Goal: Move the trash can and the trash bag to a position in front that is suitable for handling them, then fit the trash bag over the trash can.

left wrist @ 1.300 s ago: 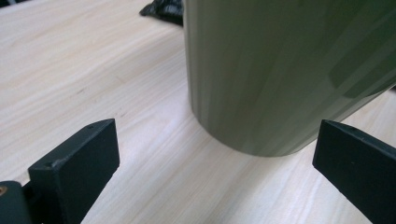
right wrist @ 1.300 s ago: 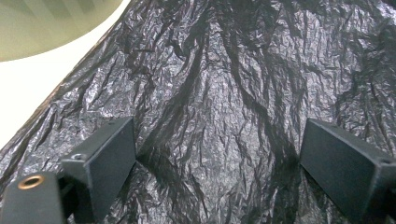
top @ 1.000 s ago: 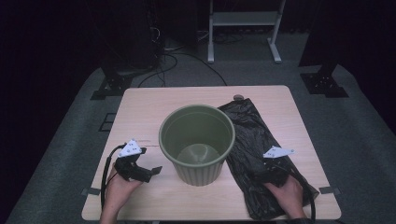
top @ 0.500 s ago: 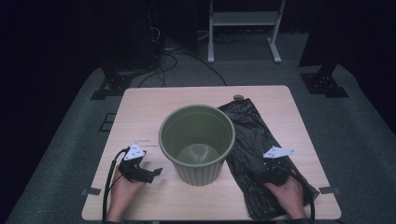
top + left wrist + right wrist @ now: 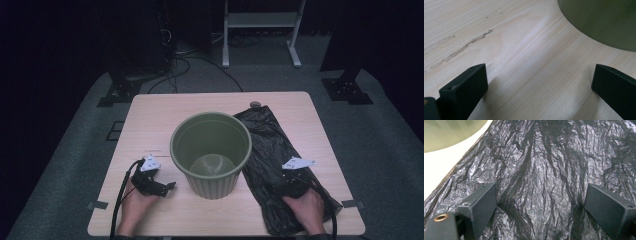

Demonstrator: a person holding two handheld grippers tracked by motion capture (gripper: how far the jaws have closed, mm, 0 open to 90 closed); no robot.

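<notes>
Left gripper (image 5: 167, 186) just slid nearer, jaws wide and empty, while right gripper (image 5: 295, 181) hovers open over the black bag (image 5: 280, 160) by the bin (image 5: 210, 150), so bagging hasn't started.

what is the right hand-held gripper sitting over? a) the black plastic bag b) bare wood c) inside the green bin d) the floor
a: the right hand-held gripper has its open jaws over the crinkled black plastic bag, which lies beside the green bin.

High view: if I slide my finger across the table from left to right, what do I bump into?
left gripper → green bin → black plastic bag with the right gripper on it.
</notes>
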